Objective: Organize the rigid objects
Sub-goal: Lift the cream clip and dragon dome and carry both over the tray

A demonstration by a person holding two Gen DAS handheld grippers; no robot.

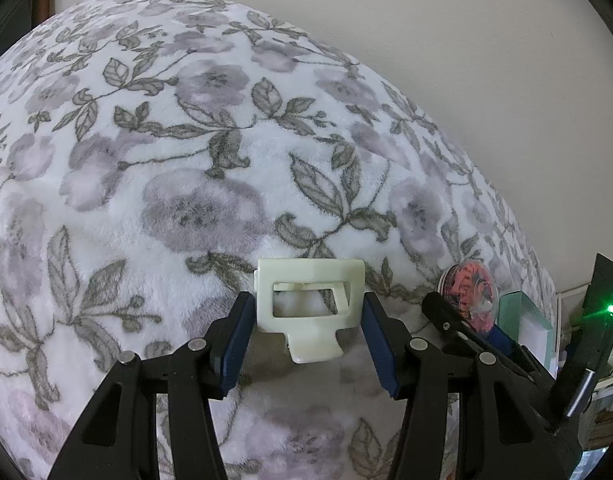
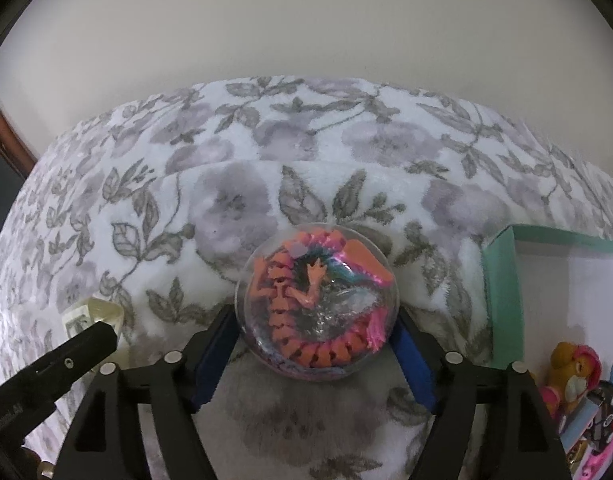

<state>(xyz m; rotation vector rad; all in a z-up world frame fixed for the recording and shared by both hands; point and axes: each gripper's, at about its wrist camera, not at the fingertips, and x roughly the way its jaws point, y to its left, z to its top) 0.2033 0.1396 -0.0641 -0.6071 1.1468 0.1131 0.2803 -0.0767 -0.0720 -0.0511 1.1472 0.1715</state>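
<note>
**One clip, one globe, two grippers on a floral blanket**

One fleecy floral blanket (image 1: 154, 168) covers the whole surface under both views, with a plain pale wall (image 2: 306, 20) behind it. One mint-green box (image 2: 502, 280) with a white inside lies open on the blanket at the right of the right wrist view; its near corner is just beside the globe. Below it sits a small cluster of bright toys (image 2: 578, 376), blurred at the frame edge, perhaps three or four pieces.

The two grippers work side by side. The left gripper (image 1: 308, 336) straddles one cream hair clip (image 1: 308, 300) that rests on the blanket; its blue fingers (image 1: 236, 344) stand either side of the clip with a visible gap on the right, so the clip is not pinched. The right gripper (image 2: 316, 344) has one clear round globe (image 2: 316, 300) between its fingers (image 2: 416, 364), an orange jointed dragon figure coiled inside. Its jaws look spread to the globe's sides, released rather than squeezing, and the globe sits on the blanket.
</note>
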